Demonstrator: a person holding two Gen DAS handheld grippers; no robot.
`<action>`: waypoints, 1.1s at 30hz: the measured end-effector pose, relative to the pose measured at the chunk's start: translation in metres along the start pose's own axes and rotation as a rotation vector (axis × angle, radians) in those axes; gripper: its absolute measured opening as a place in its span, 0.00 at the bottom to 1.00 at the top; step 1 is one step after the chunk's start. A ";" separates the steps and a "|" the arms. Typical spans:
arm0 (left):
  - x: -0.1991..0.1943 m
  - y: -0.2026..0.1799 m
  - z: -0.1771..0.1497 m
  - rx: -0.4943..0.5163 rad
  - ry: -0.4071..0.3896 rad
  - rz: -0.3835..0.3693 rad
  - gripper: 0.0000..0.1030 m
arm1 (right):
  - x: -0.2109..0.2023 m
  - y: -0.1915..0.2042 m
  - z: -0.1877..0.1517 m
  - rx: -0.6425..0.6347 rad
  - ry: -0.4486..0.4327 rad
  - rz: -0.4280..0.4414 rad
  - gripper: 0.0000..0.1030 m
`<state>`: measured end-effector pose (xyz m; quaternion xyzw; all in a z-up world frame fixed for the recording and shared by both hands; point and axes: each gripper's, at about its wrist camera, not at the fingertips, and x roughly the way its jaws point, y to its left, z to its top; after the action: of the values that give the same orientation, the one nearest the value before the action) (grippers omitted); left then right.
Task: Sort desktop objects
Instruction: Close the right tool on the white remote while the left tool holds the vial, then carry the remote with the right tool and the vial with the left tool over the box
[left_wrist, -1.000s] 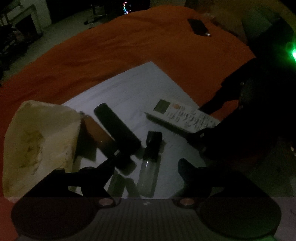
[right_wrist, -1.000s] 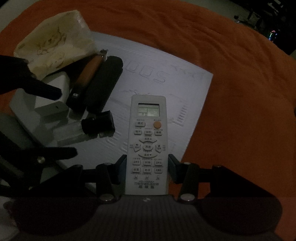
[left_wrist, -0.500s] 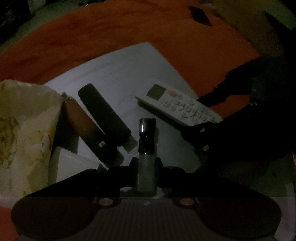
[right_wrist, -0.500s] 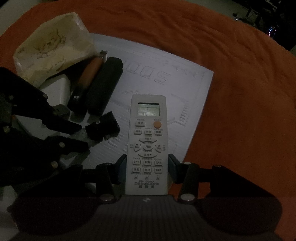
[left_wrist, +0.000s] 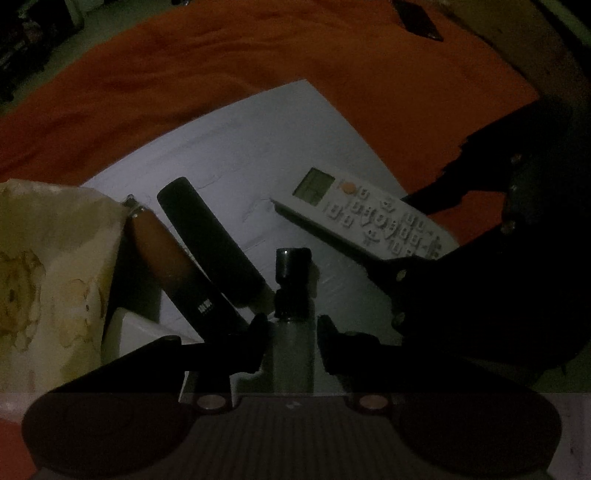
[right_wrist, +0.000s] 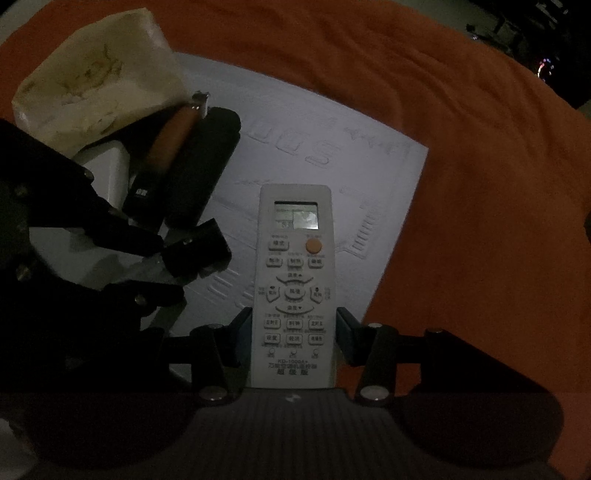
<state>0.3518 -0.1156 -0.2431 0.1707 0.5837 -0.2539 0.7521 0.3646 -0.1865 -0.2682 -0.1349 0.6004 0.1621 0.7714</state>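
I've got the bottle (left_wrist: 293, 343) dead centre btwn the L fingers (left_wrist: 258, 332), long axis straight ahead, cap away from me; fingers flank it, grip unclear. R fingers (right_wrist: 236, 332) pinch the remote (right_wrist: 293, 280), also lengthwise. L is nearer the bottle.

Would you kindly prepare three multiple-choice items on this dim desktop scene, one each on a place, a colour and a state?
1. Where does the white remote lie?
A. on the pale sheet
B. inside the paper bag
C. on top of the black cylinder

2. What colour is the cloth under the sheet?
A. blue
B. orange
C. green

3. How does the small spray bottle stand with the left gripper?
A. far from it
B. between its jaws
C. hanging above it

Answers: 1 A, the pale sheet shows all round the remote; 2 B, orange fabric surrounds the sheet; 3 B, a jaw flanks each side of its clear body.
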 end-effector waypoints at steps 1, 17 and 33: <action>-0.001 -0.001 -0.001 0.004 -0.010 -0.001 0.15 | -0.001 0.001 -0.001 -0.003 -0.008 -0.002 0.48; -0.100 0.013 -0.027 -0.079 -0.327 -0.087 0.15 | -0.081 0.005 -0.013 0.047 -0.175 0.083 0.47; -0.149 0.009 -0.092 -0.216 -0.327 -0.078 0.15 | -0.139 0.054 -0.063 0.109 -0.203 0.111 0.47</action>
<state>0.2556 -0.0301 -0.1240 0.0228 0.4838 -0.2430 0.8405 0.2553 -0.1746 -0.1497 -0.0424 0.5337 0.1844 0.8242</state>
